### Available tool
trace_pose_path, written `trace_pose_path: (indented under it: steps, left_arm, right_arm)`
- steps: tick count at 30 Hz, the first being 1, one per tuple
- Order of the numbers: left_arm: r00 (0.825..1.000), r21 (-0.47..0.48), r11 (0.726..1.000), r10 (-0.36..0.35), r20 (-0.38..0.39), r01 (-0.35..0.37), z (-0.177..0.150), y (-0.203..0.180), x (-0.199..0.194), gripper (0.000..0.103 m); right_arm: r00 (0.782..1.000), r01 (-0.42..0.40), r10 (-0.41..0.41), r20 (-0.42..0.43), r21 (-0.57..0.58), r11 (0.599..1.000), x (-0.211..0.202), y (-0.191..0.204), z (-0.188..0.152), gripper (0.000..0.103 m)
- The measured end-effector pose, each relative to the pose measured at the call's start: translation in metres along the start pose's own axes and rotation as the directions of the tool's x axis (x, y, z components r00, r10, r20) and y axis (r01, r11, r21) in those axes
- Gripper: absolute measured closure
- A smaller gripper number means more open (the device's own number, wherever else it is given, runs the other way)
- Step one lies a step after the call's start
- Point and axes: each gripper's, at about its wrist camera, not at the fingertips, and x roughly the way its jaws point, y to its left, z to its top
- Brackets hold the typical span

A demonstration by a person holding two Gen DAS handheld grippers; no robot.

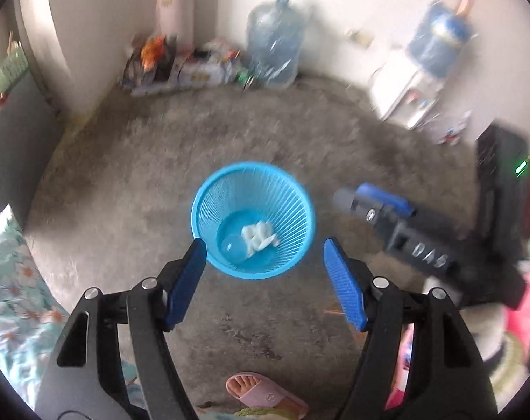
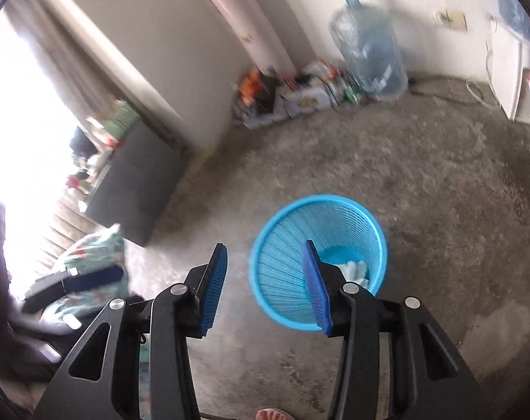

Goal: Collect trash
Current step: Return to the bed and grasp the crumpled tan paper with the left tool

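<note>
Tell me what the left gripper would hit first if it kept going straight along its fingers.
Probably the blue trash basket: it sits right ahead of the open left gripper, with nothing visible in between. Depth is unclear.

Pink slipper cut off below; blurred clutter in the corner.

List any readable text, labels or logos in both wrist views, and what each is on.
"DAS": white letters on the body of the right gripper, seen in the left wrist view; motion-blurred, so read with some doubt.
Round emblem on the pink slipper: too small to read.
Packaging in the corner clutter: blurred, unreadable.
Water dispenser panel markings: blurred, unreadable.
Blue basket and left gripper: no text.
</note>
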Motion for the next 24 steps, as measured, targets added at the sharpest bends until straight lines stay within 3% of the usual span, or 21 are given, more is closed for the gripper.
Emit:
trace_pose_path:
  steps: [3, 6, 7, 10, 12, 14, 18, 21, 22, 24]
  left_arm:
    - [0.995, 0.024, 1.000, -0.013, 0.096, 0.011, -0.020, 0.000, -0.080, 0.035]
    - [0.980, 0.018, 1.000, -0.008, 0.200, 0.004, -0.054, 0.003, -0.166, 0.034]
    - [0.970, 0.008, 1.000, -0.001, 0.243, -0.001, -0.068, 0.005, -0.198, 0.034]
    - [0.936, -0.063, 0.998, 0.047, 0.349, -0.027, -0.122, 0.014, -0.290, 0.034]
    - [0.910, -0.134, 0.990, 0.100, 0.402, -0.050, -0.165, 0.025, -0.349, 0.034]
    - [0.870, -0.214, 0.971, 0.192, 0.454, -0.103, -0.212, 0.036, -0.403, 0.029]
    - [0.757, -0.408, 0.879, 0.438, 0.485, -0.248, -0.325, 0.056, -0.495, 0.023]
    - [0.677, -0.552, 0.784, 0.572, 0.464, -0.284, -0.412, 0.066, -0.534, 0.021]
    - [0.658, -0.600, 0.747, 0.608, 0.444, -0.286, -0.440, 0.069, -0.539, 0.020]
    - [0.641, -0.673, 0.688, 0.651, 0.407, -0.271, -0.493, 0.077, -0.542, 0.020]
  right_arm:
    - [0.995, -0.028, 0.034, 0.095, -0.067, 0.997, -0.057, 0.038, -0.016, 0.043]
    - [0.982, -0.041, 0.068, 0.178, -0.151, 0.988, -0.110, 0.078, -0.034, 0.029]
    - [0.976, -0.044, 0.080, 0.204, -0.176, 0.983, -0.126, 0.092, -0.041, 0.020]
    - [0.955, -0.070, 0.143, 0.261, -0.271, 0.960, -0.170, 0.135, -0.062, 0.009]
    - [0.940, -0.081, 0.181, 0.288, -0.328, 0.941, -0.193, 0.162, -0.077, 0.007]
    - [0.923, -0.148, 0.271, 0.273, -0.398, 0.905, -0.213, 0.188, -0.093, 0.007]
    - [0.879, -0.348, 0.456, 0.140, -0.467, 0.813, -0.235, 0.229, -0.121, 0.007]
    - [0.856, -0.441, 0.517, 0.010, -0.509, 0.739, -0.236, 0.258, -0.145, 0.007]
    - [0.851, -0.454, 0.525, -0.016, -0.525, 0.720, -0.237, 0.266, -0.155, 0.007]
    - [0.836, -0.494, 0.542, -0.089, -0.551, 0.673, -0.236, 0.280, -0.175, 0.007]
